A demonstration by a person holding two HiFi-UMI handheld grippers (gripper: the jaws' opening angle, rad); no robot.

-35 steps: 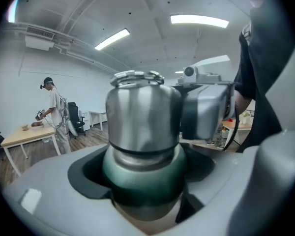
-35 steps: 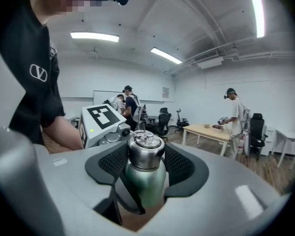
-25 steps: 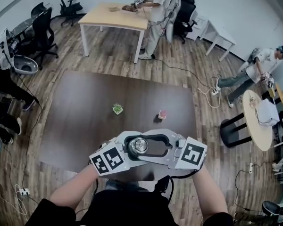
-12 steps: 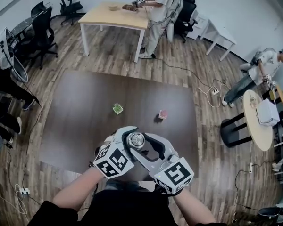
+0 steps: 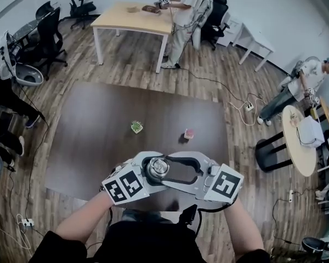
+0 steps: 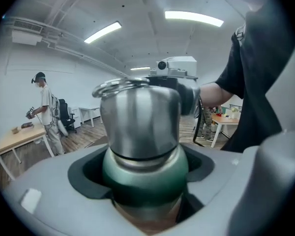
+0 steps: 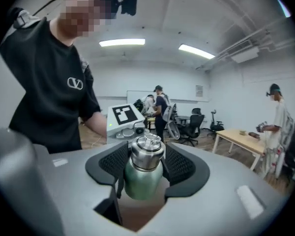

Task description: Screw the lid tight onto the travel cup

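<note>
The travel cup has a green body (image 6: 145, 173) and a steel lid (image 6: 137, 122) with a ring on top. In the head view, both grippers hold it above the near edge of the dark table (image 5: 98, 125), with the lid (image 5: 159, 169) facing up. My left gripper (image 6: 145, 181) is shut on the green body, which fills its jaws. My right gripper (image 7: 146, 163) comes in from the opposite side. Its ribbed black pads (image 7: 179, 163) are shut on the steel lid (image 7: 147, 154), with the green body (image 7: 142, 181) below. In the head view, the left gripper (image 5: 151, 171) and the right gripper (image 5: 170, 171) meet at the cup.
A small green object (image 5: 136, 126) and a small pink one (image 5: 189, 132) sit mid-table beyond the cup. A light wooden table (image 5: 134, 18) stands at the back, with a person beside it. A round table (image 5: 299, 147) and office chairs are off to the sides.
Half a second ago the right gripper had swung down toward me around the cup. It is now back out at the right, as it was a second ago. The cup stays in place.
</note>
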